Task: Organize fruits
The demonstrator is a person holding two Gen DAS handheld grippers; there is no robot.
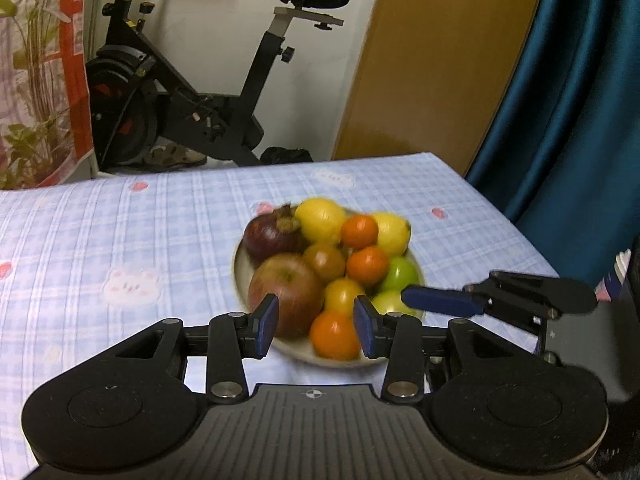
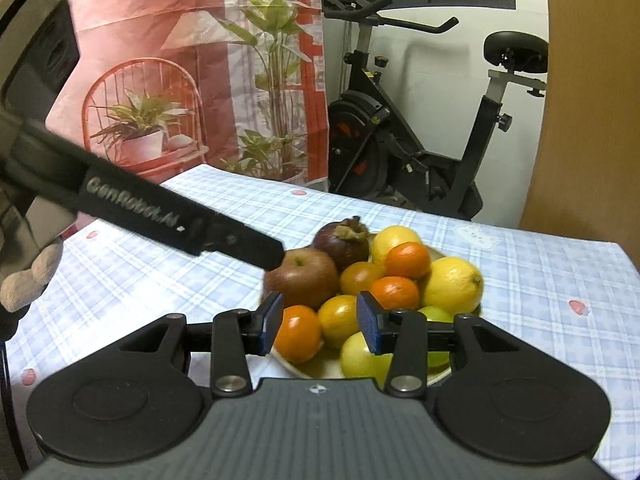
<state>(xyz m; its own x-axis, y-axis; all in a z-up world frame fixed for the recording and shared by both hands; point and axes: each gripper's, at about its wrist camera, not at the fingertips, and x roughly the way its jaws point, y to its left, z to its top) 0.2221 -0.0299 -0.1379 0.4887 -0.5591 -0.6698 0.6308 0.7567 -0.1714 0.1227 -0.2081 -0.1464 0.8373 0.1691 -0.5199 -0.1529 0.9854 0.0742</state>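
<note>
A pale plate [image 1: 239, 270] on the checked tablecloth is heaped with fruit: a red apple [image 1: 286, 292], a dark purple fruit [image 1: 269, 237], two lemons [image 1: 320, 219], several small oranges [image 1: 334, 336] and green fruits [image 1: 402, 274]. My left gripper [image 1: 316, 325] hovers at the plate's near edge, open, with apple and orange showing through the gap and nothing pressed. The right gripper [image 1: 424, 300] reaches in from the right beside the green fruits. In the right wrist view, my right gripper [image 2: 321, 323] is open over an orange [image 2: 298, 334] and the plate [image 2: 294, 367]. The left gripper [image 2: 274, 255] ends by the apple [image 2: 308, 278].
The blue checked tablecloth [image 1: 120, 240] covers the table around the plate. An exercise bike [image 1: 192, 92] stands behind the far edge. A wooden panel [image 1: 432, 60] and teal curtain [image 1: 568, 100] are at the right. A gloved hand [image 2: 28, 280] holds the left gripper.
</note>
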